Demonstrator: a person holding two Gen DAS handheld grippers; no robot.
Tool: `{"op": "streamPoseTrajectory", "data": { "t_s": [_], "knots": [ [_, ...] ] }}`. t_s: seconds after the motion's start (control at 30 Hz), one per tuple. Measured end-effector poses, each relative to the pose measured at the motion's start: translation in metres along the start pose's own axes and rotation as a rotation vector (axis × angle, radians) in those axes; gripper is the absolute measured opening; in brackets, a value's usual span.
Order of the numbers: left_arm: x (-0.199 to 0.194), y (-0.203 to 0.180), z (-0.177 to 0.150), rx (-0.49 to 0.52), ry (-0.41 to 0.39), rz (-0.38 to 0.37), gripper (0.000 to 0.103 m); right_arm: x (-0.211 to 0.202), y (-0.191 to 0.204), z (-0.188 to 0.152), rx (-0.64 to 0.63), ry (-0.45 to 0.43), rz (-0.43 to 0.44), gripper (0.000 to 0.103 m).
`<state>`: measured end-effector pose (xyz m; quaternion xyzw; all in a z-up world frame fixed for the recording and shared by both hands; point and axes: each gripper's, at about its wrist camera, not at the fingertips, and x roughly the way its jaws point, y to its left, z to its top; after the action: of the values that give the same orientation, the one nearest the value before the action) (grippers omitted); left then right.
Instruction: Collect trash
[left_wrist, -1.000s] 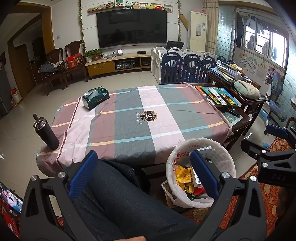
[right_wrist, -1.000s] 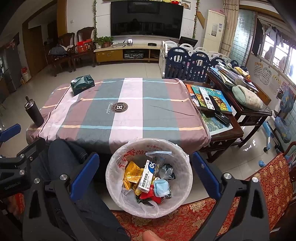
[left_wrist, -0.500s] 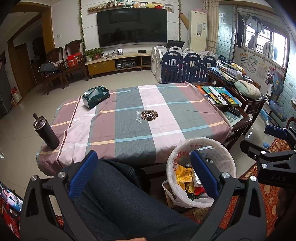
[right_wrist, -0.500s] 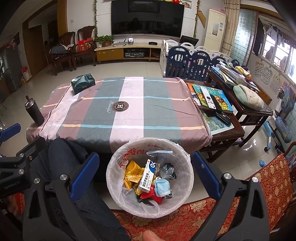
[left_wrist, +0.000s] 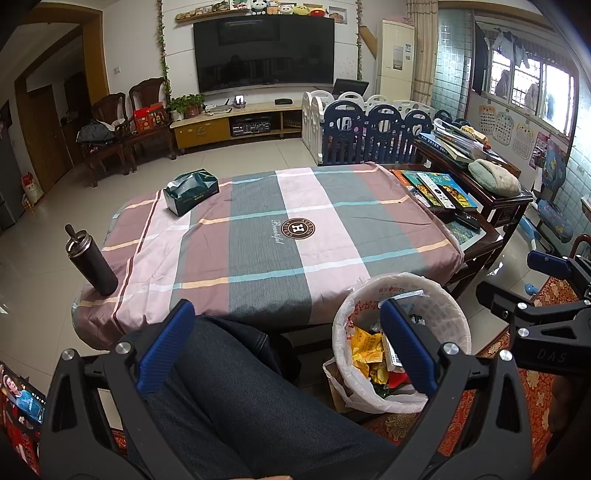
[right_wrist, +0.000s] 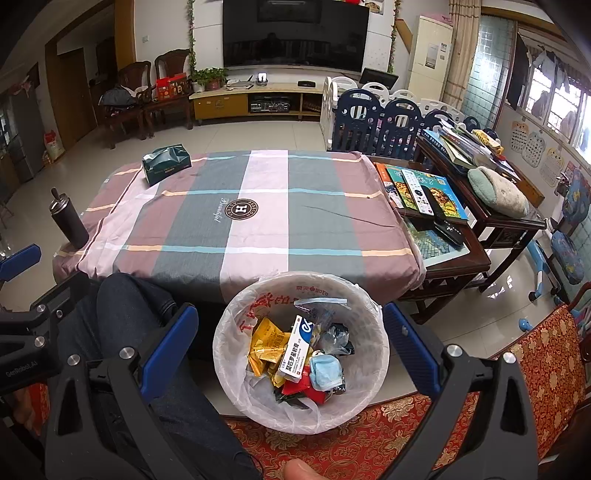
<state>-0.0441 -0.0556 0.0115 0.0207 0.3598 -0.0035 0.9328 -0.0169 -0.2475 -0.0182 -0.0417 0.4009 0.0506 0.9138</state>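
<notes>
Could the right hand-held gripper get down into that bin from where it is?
Probably yes. The right hand-held gripper hangs open above the trash bin, whose mouth is uncovered; nothing lies between them.

Tiled living room: wall television (left_wrist: 264, 51), wooden chairs (left_wrist: 147, 110), daylit windows (left_wrist: 532, 92).

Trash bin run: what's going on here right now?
A seated person holds both grippers open and empty. The right gripper hangs over the lined trash bin, which already holds wrappers, a small carton and a face mask. The left gripper sits over the person's leg. On the table only a tissue box and a dark bottle show, no loose trash.
</notes>
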Motion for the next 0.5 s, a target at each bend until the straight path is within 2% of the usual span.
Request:
{"op": "streamPoseTrajectory", "data": {
  "t_s": [0.5],
  "knots": [
    [0.0006,0.0004,-0.0001,-0.001,0.003,-0.001,0.100,0.0033,-0.0003,-0.0019,-0.001,0.008,0.003,0.098]
  ]
}}
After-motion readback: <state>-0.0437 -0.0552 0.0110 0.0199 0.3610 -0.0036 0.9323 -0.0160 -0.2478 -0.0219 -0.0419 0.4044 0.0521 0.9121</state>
